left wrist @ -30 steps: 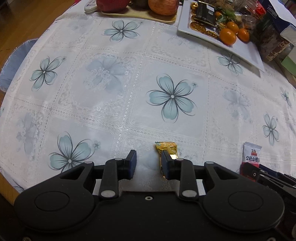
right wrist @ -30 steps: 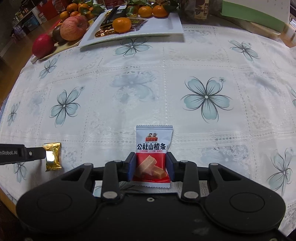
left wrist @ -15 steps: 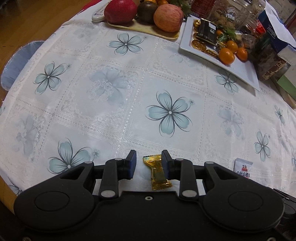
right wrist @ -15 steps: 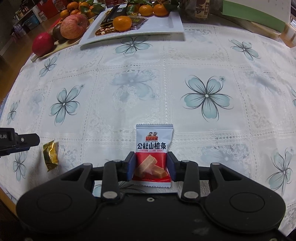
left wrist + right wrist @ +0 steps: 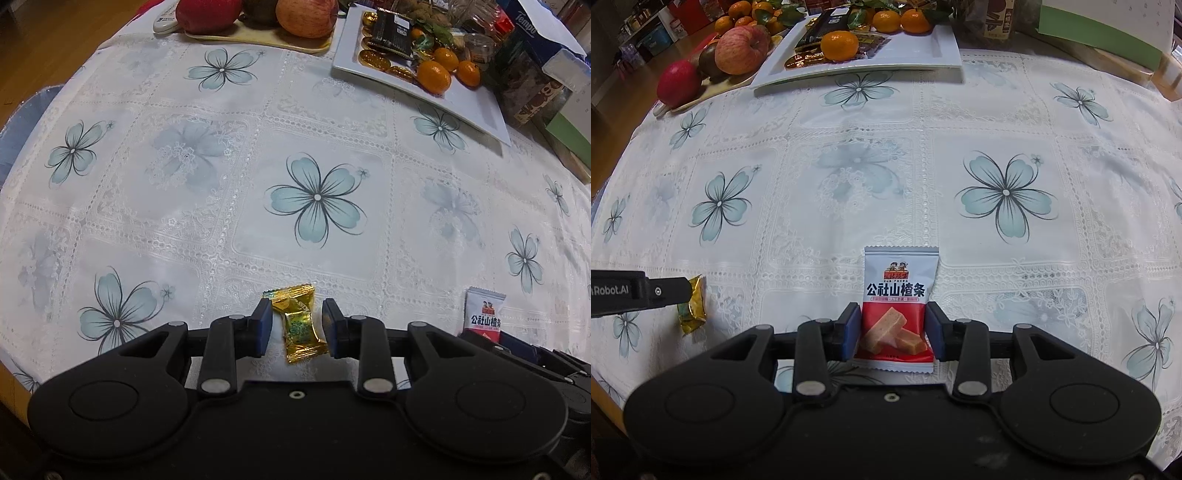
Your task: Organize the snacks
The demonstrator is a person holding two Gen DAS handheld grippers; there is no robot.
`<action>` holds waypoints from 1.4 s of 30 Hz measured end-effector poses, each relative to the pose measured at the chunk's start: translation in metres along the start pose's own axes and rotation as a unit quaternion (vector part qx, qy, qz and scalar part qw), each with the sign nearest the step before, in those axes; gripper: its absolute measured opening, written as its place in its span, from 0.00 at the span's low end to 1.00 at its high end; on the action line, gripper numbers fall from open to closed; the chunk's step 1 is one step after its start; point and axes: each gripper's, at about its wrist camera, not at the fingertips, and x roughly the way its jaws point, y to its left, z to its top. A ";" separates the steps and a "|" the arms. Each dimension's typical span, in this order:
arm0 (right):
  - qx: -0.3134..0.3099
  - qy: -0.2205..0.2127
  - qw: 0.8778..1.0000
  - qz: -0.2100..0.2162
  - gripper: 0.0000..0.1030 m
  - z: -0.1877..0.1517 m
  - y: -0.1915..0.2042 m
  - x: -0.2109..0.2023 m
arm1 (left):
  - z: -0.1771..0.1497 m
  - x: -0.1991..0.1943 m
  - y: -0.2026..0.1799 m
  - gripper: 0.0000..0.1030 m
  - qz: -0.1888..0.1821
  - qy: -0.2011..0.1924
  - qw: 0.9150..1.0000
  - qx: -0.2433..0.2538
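Both grippers point down at wrapped snacks on a floral tablecloth (image 5: pixel 184 206).
Left gripper (image 5: pixel 297 325) stands open around a gold candy (image 5: pixel 300 325); right gripper (image 5: pixel 893 332), jaws just opening, straddles a hawthorn-strip packet (image 5: pixel 899 306) — a white tray (image 5: pixel 923 55) beyond holds tangerines, gold coins and dark packets.

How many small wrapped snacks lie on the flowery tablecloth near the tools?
2: a gold foil-wrapped candy between the left tool's fingers, and a white-and-red snack packet between the right tool's fingers. Others may be hidden beneath the tools.
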 end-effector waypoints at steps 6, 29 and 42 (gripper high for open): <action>0.000 0.001 1.000 0.001 0.42 0.000 0.000 0.000 | -0.002 0.008 0.000 0.38 0.003 0.016 1.000 -0.002; 0.139 0.025 0.988 0.061 0.45 0.012 -0.044 -0.004 | -0.002 0.001 -0.006 0.21 -0.023 0.014 1.000 0.011; 0.060 0.005 0.998 0.030 0.48 0.004 -0.019 -0.005 | -0.014 -0.009 -0.032 0.21 -0.023 0.009 0.997 0.074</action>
